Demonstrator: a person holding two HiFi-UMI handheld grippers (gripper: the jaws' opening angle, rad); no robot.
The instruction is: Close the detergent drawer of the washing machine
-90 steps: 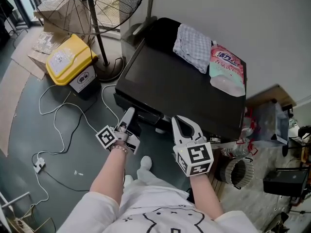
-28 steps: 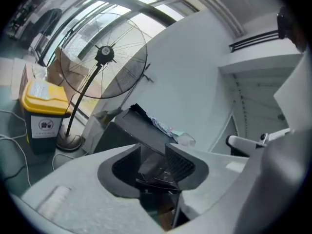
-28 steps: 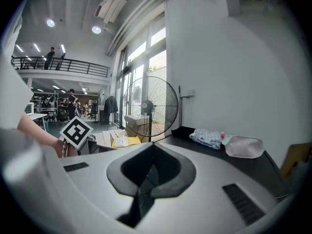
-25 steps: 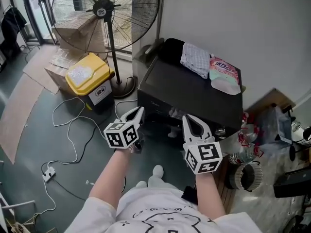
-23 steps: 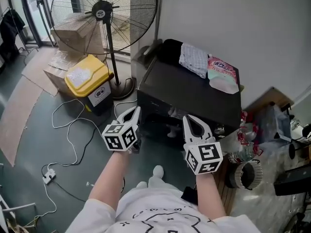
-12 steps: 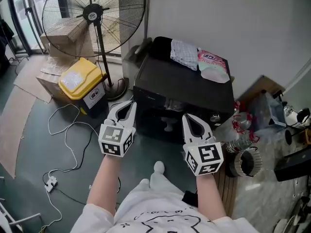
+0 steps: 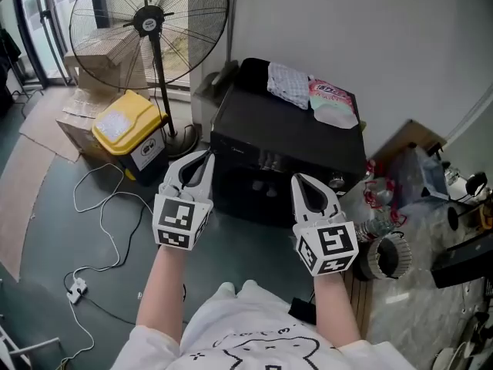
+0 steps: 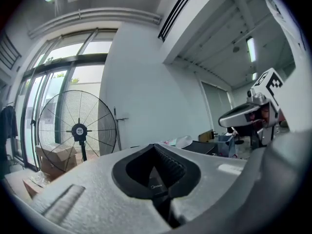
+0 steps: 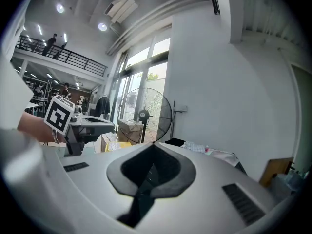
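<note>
While flush, detergent drawer [image 7: 233, 151] face toward person

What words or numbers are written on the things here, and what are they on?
No text reads clearly.
Pink pouch on the washing machine: coloured print, too blurred to read.
Yellow bin: white label on its lid, marks on its front, too small to read.
Dark surface in the left gripper view: tiny white mark, too small to read.
</note>
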